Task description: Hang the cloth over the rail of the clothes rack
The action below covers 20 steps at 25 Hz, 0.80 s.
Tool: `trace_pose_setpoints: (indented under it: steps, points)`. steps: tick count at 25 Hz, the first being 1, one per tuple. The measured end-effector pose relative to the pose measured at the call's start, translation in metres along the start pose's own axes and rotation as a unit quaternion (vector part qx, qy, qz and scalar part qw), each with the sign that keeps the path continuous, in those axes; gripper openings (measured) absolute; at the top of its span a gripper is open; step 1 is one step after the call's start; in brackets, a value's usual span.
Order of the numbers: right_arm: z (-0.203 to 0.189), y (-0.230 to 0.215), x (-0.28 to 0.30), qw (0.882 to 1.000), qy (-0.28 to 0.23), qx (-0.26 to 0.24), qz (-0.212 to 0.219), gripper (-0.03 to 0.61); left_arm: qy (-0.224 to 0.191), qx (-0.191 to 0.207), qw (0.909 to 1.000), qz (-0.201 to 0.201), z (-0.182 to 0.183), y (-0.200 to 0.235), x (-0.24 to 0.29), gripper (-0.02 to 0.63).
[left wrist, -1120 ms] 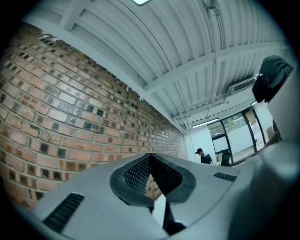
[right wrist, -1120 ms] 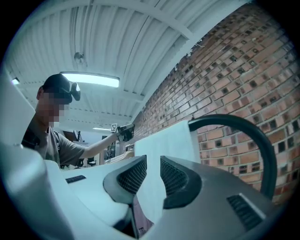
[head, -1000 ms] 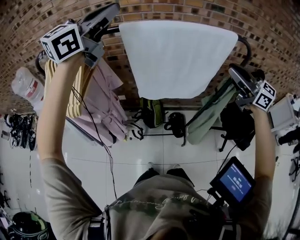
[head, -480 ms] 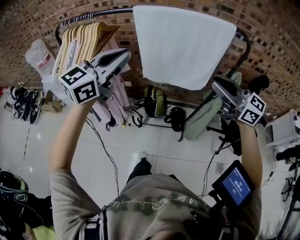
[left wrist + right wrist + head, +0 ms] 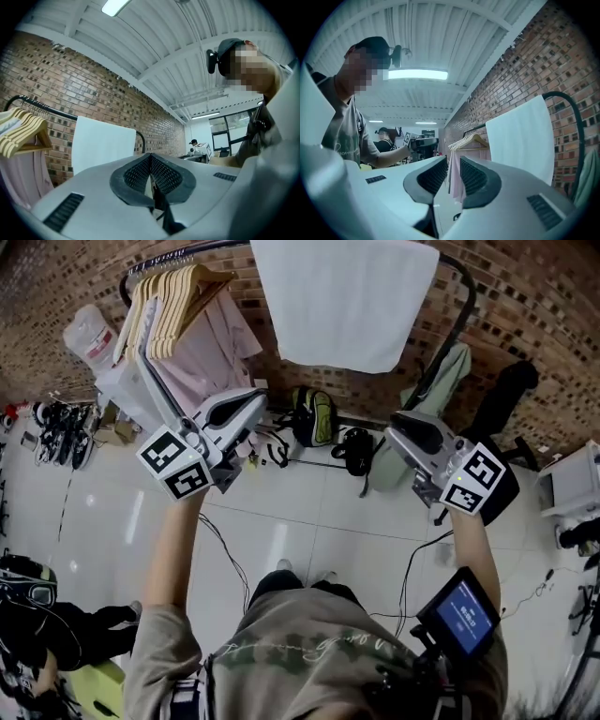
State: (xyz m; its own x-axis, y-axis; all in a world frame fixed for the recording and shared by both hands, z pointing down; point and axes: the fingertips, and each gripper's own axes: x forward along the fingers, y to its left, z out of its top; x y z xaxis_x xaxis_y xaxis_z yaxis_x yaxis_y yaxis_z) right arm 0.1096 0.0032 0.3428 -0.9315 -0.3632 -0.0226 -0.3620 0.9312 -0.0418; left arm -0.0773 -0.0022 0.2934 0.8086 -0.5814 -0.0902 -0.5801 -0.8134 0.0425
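Observation:
The white cloth [image 5: 347, 296] hangs draped over the black rail [image 5: 461, 292] of the clothes rack, and neither gripper touches it. My left gripper [image 5: 255, 401] is held below and left of the cloth, jaws shut with nothing between them. My right gripper [image 5: 394, 432] is below and right of it, its jaws a narrow gap apart and empty. In the left gripper view the shut gripper [image 5: 150, 157] points at the cloth [image 5: 103, 145] on the rail [image 5: 28, 101]. In the right gripper view the gripper [image 5: 453, 161] shows the cloth [image 5: 520, 136] to its right.
Wooden hangers [image 5: 178, 306] with pink shirts fill the rack's left end. A green garment [image 5: 441, 381] hangs at the right post. A backpack [image 5: 314, 418] and bags lie on the tiled floor under the rack, shoes [image 5: 56, 423] at the left. A brick wall [image 5: 544, 306] stands behind.
Both grippers have come down and back from the rail, away from the cloth. The cloth stays hung on the rail.

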Motion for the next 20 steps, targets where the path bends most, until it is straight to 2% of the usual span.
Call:
trace_pose_setpoints:
  steps: [2, 5, 10, 17, 20]
  points:
    - [-0.007, 0.015, 0.0, 1.0, 0.003, -0.008, -0.003, 0.071, 0.005, -0.005, 1.0, 0.007, -0.011, -0.009, -0.003, 0.006]
    - [-0.017, 0.036, 0.001, 1.0, -0.011, 0.001, -0.019, 0.071, 0.007, -0.034, 0.9993, 0.016, -0.028, -0.017, -0.009, 0.005]
    - [-0.032, 0.074, -0.001, 0.999, -0.035, 0.006, -0.034, 0.069, 0.002, -0.053, 0.9985, 0.013, -0.046, -0.038, -0.033, 0.005]
    - [-0.025, 0.095, 0.014, 0.997, -0.017, -0.051, -0.056, 0.069, -0.009, -0.044, 0.9988, 0.02, -0.049, -0.033, -0.052, 0.005]
    - [-0.026, 0.104, 0.021, 0.995, -0.01, -0.071, -0.063, 0.069, -0.019, -0.058, 0.9979, 0.023, -0.048, -0.029, -0.058, 0.005]
